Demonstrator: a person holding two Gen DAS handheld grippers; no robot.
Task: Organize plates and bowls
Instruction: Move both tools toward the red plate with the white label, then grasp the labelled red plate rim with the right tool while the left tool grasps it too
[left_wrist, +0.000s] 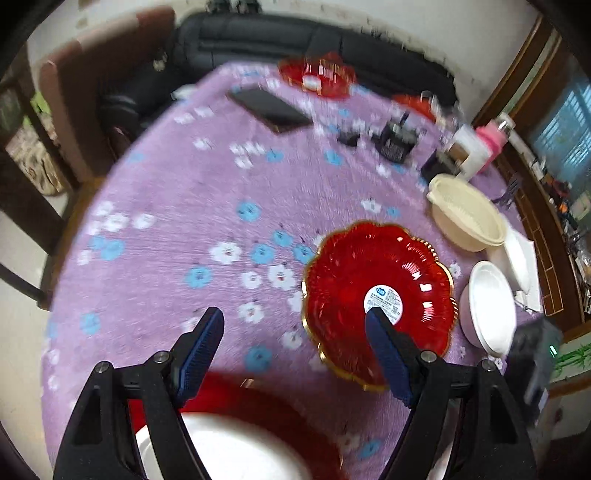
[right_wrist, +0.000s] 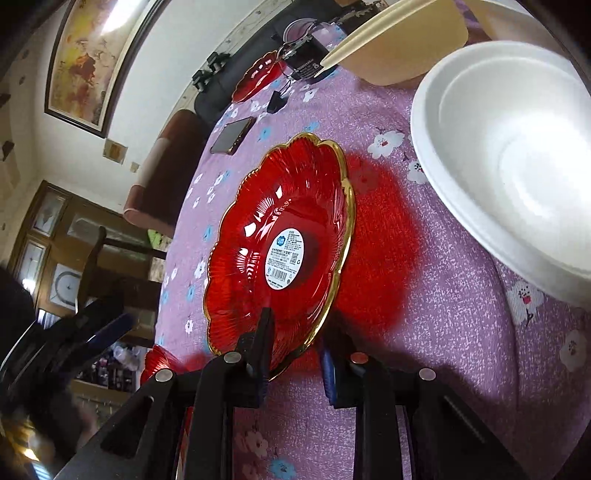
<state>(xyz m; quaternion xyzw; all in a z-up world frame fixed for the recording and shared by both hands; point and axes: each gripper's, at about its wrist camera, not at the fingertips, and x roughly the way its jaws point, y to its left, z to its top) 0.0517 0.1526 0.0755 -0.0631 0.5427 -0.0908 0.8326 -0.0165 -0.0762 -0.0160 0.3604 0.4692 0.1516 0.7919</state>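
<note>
Pinching the near rim of a red plate (right_wrist: 280, 236), the right gripper (right_wrist: 295, 354) tilts it off the table (right_wrist: 443, 332), beside a white bowl (right_wrist: 509, 162). Glassy, rigid, slippery, likely breakable: hold the scalloped edge. Left gripper (left_wrist: 295, 325) hangs apart, empty.

1. It was a home living or dining room.
2. A dark sofa (left_wrist: 258, 40) stood behind a table under a purple flowered cloth (left_wrist: 177, 192).
3. A framed painting (right_wrist: 88, 55) hung on the wall, near wooden cabinets (right_wrist: 48, 251).
</note>
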